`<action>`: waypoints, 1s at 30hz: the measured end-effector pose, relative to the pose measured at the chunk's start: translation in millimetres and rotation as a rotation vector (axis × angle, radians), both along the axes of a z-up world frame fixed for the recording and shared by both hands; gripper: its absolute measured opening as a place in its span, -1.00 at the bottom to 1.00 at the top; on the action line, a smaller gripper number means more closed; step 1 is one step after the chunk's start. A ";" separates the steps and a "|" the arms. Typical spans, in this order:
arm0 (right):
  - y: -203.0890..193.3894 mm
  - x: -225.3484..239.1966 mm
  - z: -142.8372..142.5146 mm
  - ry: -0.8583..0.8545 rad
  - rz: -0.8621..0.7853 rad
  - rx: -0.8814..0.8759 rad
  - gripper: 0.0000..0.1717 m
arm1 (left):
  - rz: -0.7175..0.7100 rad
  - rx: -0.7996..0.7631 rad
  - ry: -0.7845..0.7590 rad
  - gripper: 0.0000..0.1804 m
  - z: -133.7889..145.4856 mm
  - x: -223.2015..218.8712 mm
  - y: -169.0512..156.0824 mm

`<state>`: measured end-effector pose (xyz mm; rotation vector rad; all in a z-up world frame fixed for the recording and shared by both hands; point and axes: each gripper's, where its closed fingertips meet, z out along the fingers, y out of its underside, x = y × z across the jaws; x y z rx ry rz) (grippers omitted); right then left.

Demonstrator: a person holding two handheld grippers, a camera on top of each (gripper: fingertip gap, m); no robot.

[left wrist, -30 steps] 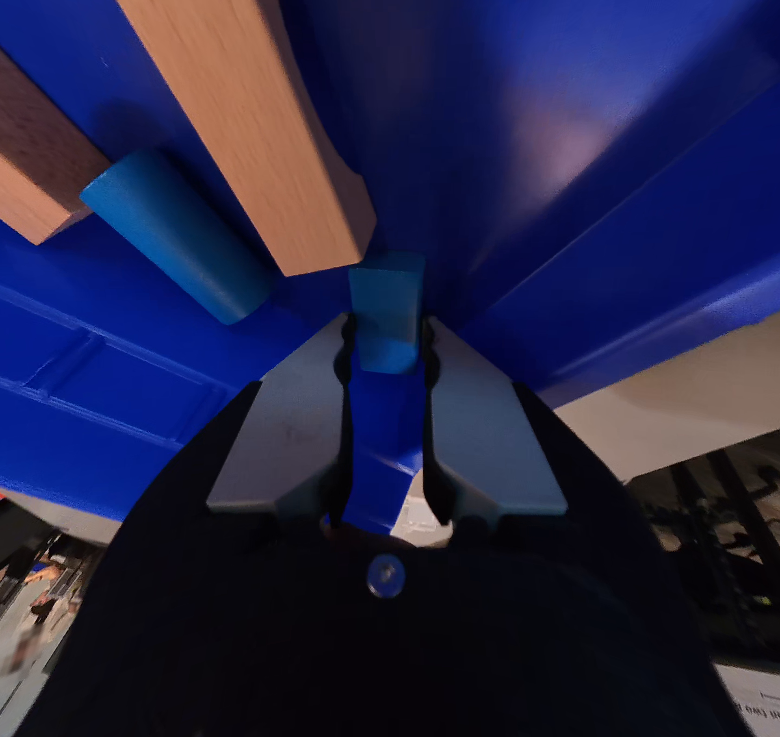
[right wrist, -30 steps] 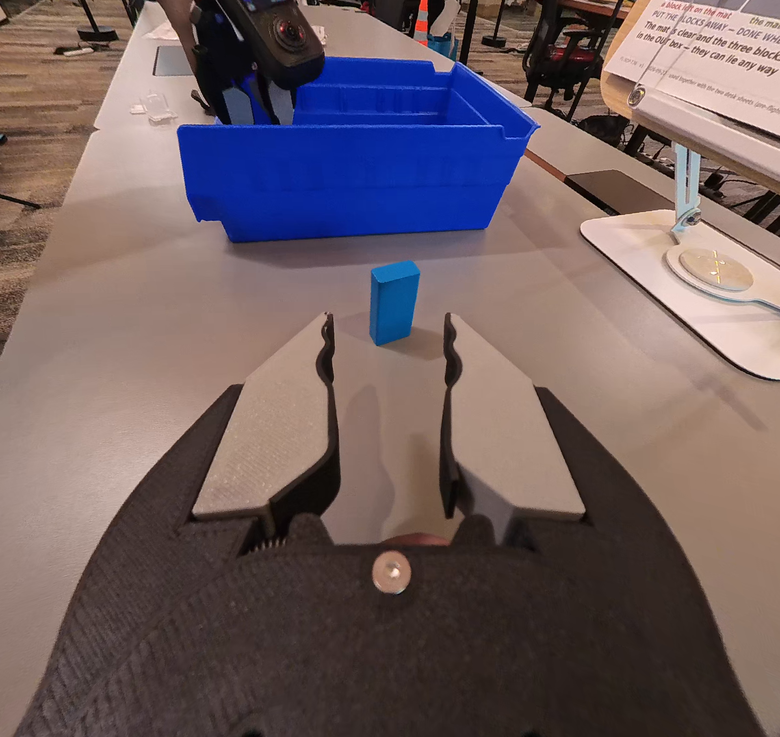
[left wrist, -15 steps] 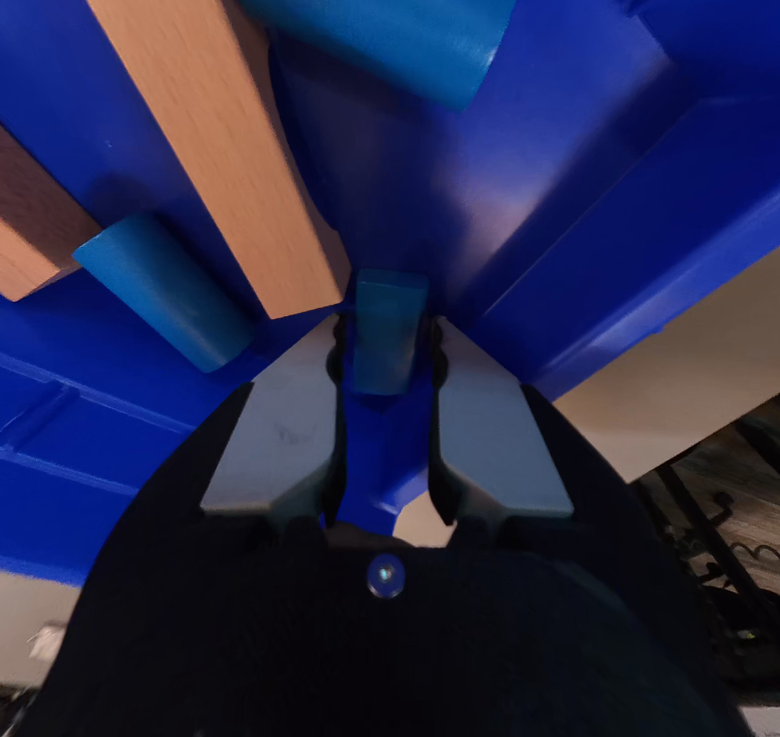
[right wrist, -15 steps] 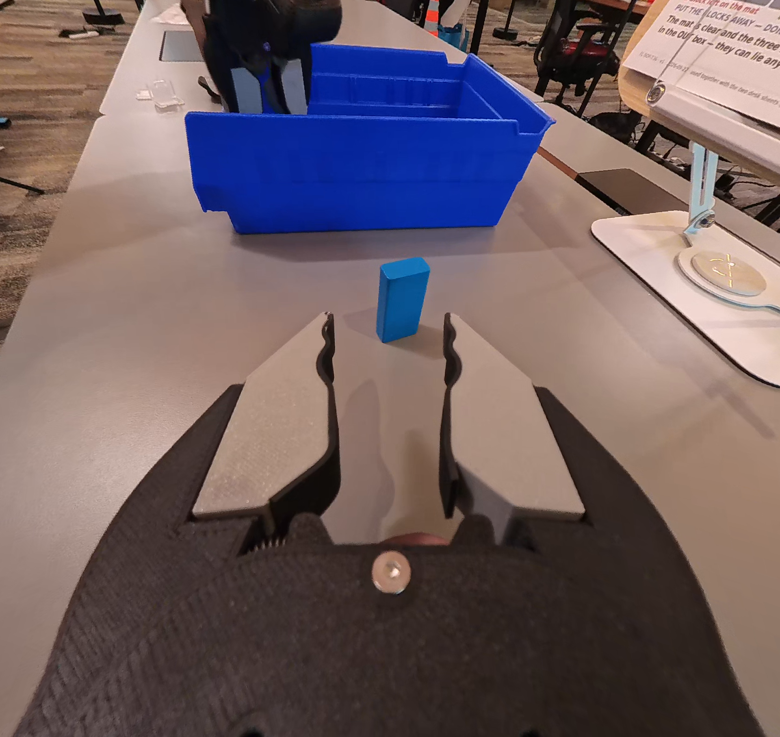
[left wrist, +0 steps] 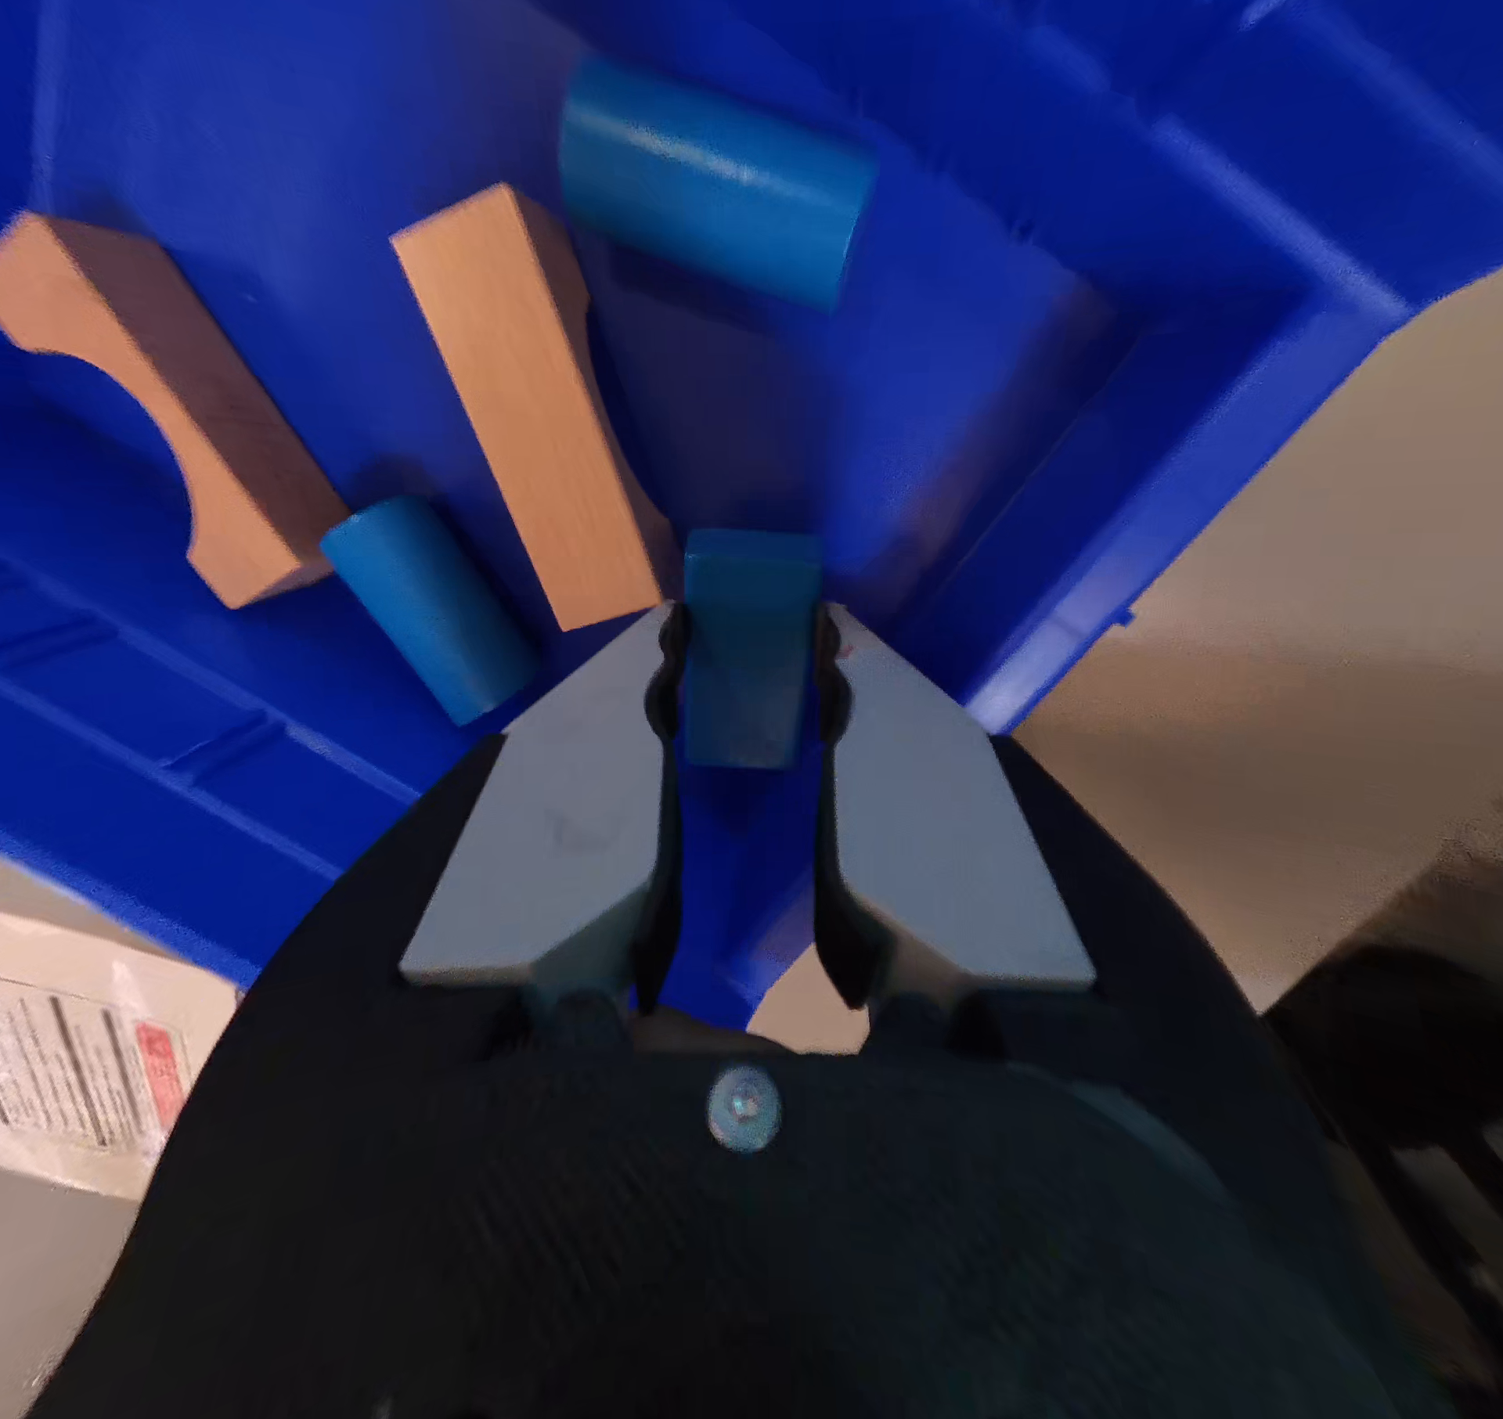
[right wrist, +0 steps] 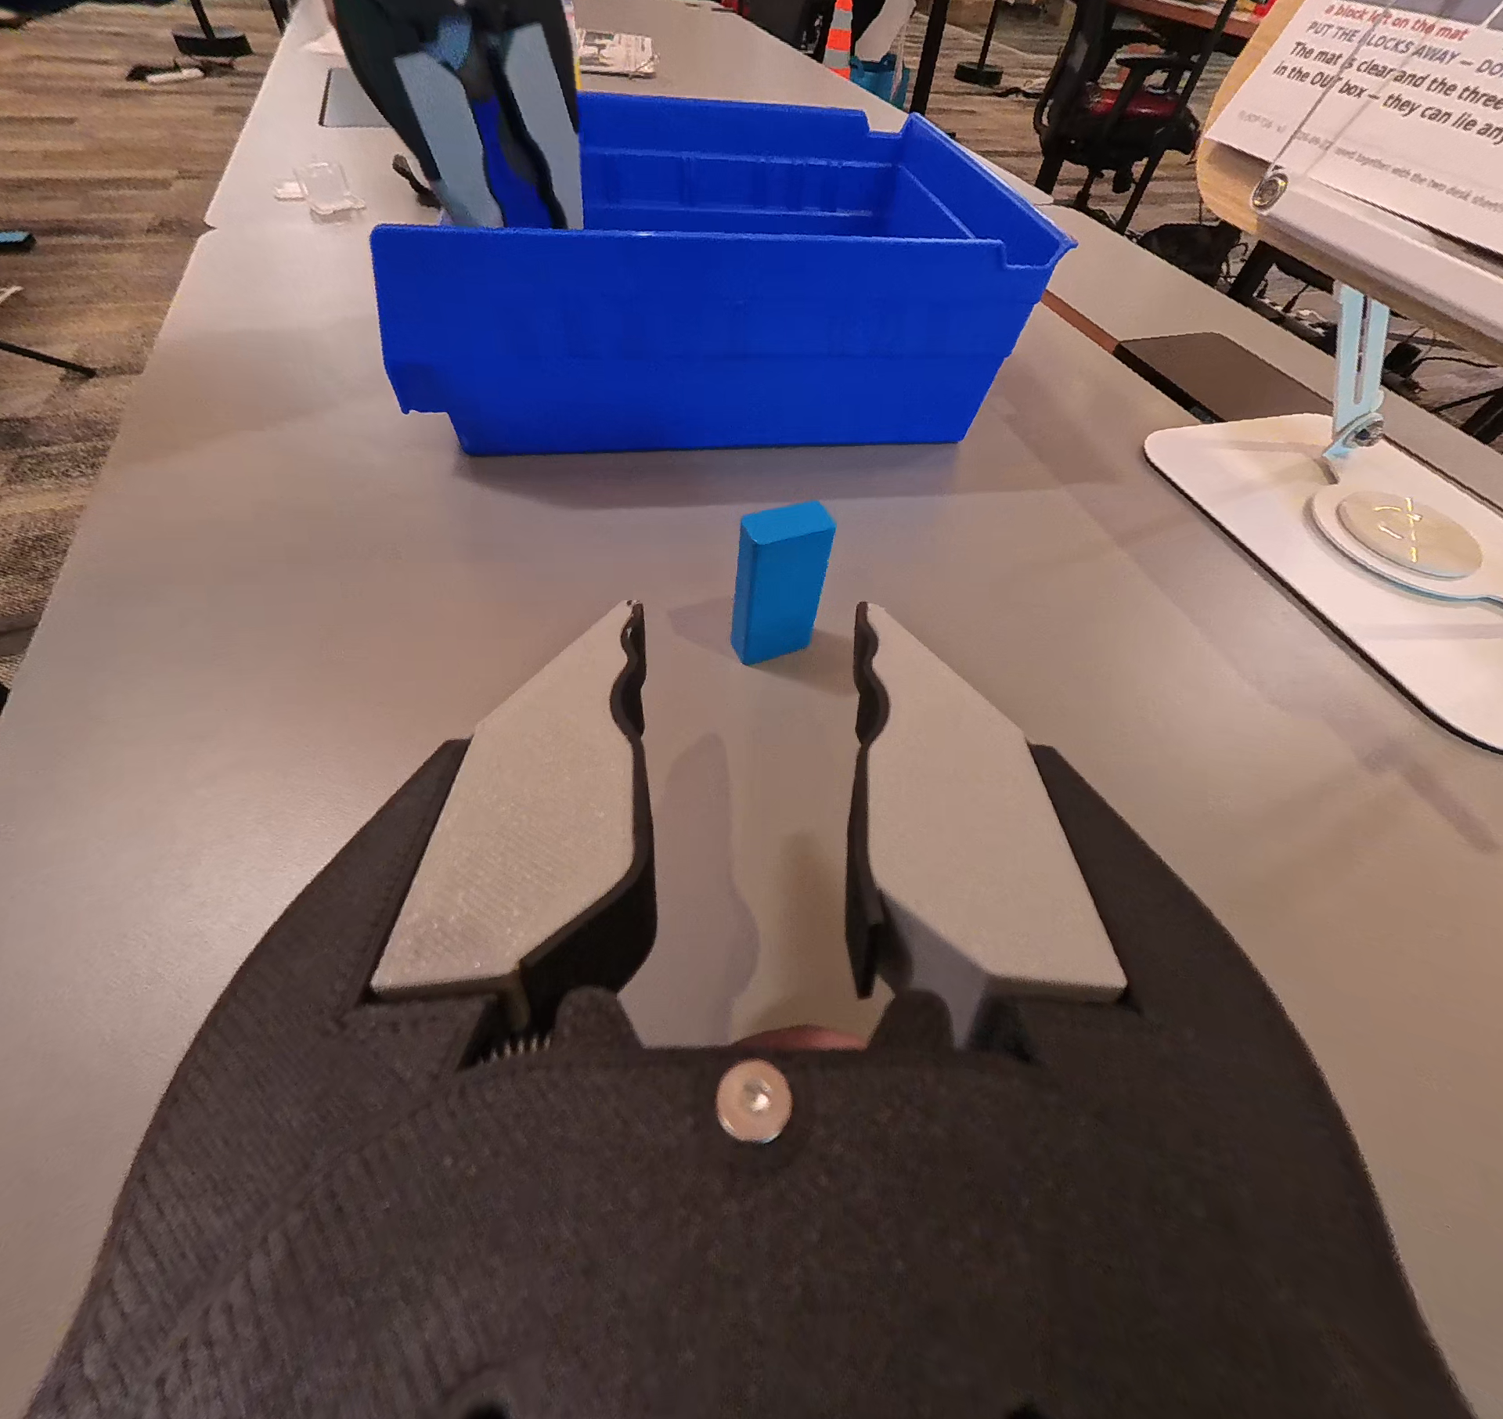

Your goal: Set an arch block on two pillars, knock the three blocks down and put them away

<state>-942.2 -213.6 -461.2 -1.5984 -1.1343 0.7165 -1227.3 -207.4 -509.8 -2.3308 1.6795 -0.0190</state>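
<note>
Grey worktop (right wrist: 244,648): we see right tool (right wrist: 748,624) agape, empty, behind upright blue block (right wrist: 781,583); clumsy approach could topple it. Left tool (left wrist: 748,632) clamps blue block (left wrist: 744,648) over blue bin (left wrist: 1057,160); release may strike arch block (left wrist: 520,404).

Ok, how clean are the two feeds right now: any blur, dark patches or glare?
Left wrist view: dim and motion-smeared inside the blue bin, a soft sheen on its wall. Right wrist view: bright and sharp on the standing blue block, which casts a soft shadow; wide-angle bending at the edges.
</note>
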 end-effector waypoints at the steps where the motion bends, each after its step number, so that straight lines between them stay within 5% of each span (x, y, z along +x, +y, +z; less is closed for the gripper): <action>1: -0.2 -0.1 0.1 0.000 0.001 0.000 -0.43 | 0.000 0.033 -0.039 -0.66 5.8 4.0 0.7; 14: -7.9 -4.0 9.0 0.094 0.059 -0.057 -0.41 | 0.008 0.291 -0.990 -0.67 125.9 77.4 -17.2; 23: -39.9 -7.2 39.9 0.225 0.243 -0.091 -0.38 | -0.119 0.374 -1.196 -0.68 169.4 199.3 -59.9; 30: -56.7 15.1 76.6 0.317 0.307 -0.026 -0.42 | -0.106 0.246 -1.250 -0.67 134.1 282.8 -57.4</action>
